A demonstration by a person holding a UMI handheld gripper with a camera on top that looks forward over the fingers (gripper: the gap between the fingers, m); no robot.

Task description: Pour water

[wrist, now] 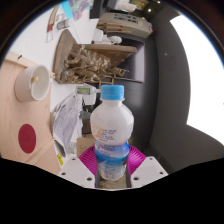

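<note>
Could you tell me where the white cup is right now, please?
In the gripper view, the white cup stands beyond the fingers, left of the water bottle held between them.

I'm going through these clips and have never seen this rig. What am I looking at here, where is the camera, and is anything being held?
There is no robot arm: a person carries a handheld two-finger gripper, and the camera rides on it, looking forward along the fingers. A clear water bottle with a light blue cap stands upright between the pink pads, which appear to press on its lower part. Beyond it, on the white table, are a white cup and a wooden rack.
</note>
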